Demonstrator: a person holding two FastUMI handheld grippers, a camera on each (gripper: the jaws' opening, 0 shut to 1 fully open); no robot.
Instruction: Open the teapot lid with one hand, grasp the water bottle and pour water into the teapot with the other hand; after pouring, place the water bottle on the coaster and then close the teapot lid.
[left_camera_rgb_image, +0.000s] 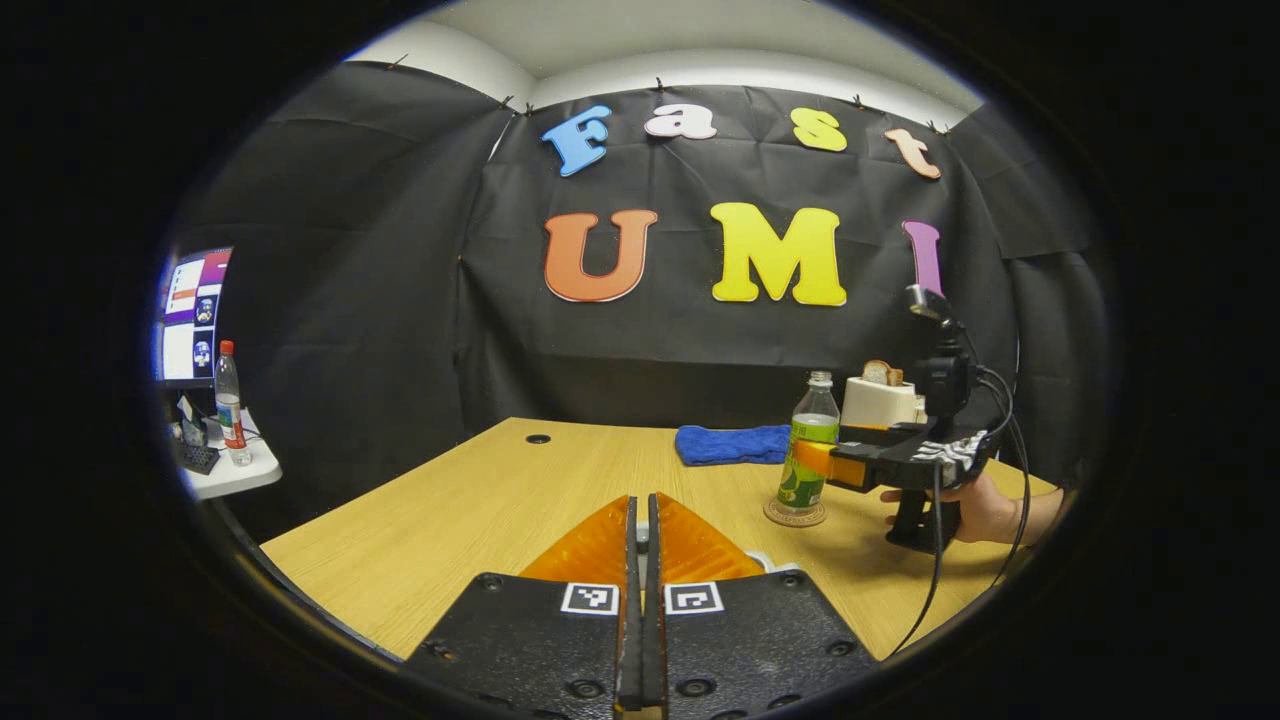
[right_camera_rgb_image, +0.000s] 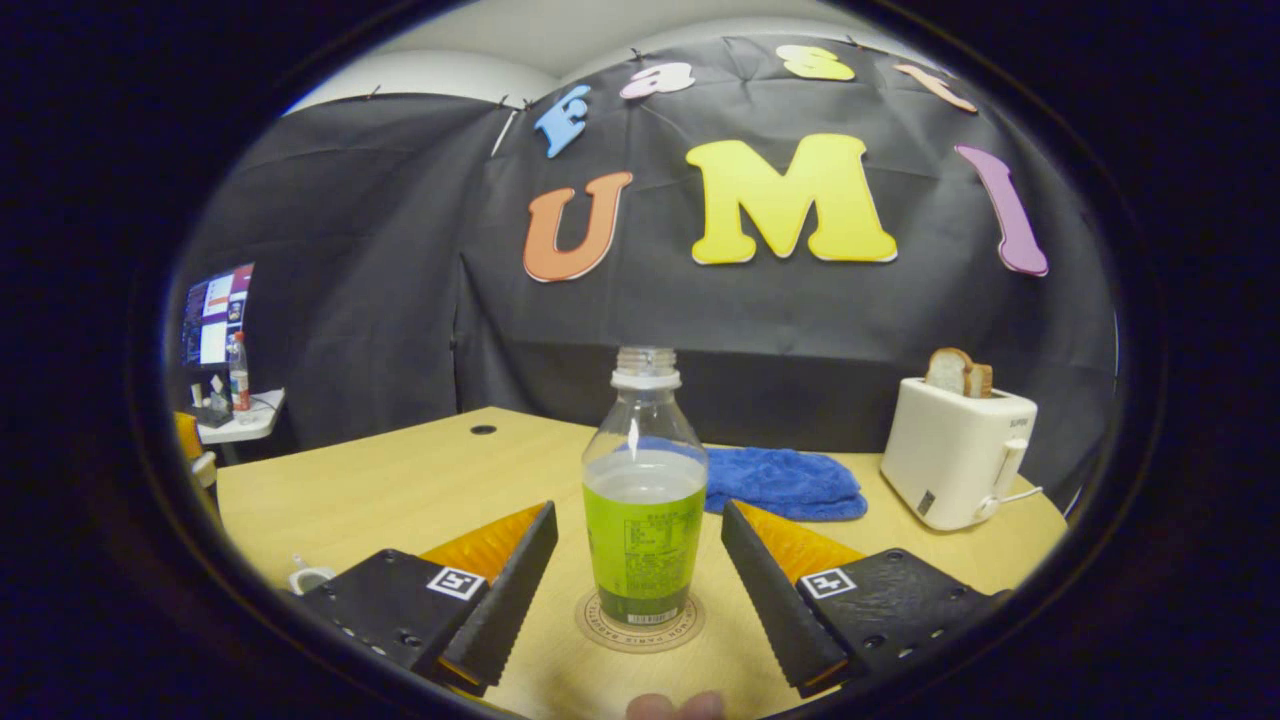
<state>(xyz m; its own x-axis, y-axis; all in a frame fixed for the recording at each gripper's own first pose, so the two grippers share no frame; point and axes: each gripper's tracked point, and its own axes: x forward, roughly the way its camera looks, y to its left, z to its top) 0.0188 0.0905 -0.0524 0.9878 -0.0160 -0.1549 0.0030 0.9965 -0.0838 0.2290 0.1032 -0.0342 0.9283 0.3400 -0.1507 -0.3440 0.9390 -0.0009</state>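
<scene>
1. On the coaster (right_camera_rgb_image: 640, 622) stands the water bottle (right_camera_rgb_image: 645, 500), upright and uncapped, partly filled.
2. Around the bottle the right gripper (right_camera_rgb_image: 640, 580) has its jaws spread wide, one finger on each side, neither touching it.
3. Behind the bottle lies a blue cloth (right_camera_rgb_image: 785, 482); a toaster (right_camera_rgb_image: 955, 450) with bread stands to the cloth's right.
4. Well to the bottle's left, the left gripper (left_camera_rgb_image: 642, 560) has its jaws pressed together over the table (left_camera_rgb_image: 450, 510), with nothing seen between them.

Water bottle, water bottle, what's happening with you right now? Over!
Right tool open, fingers either side of water bottle. Bottle upright on coaster, uncapped. Left tool shut, empty. Nothing in the way.
</scene>
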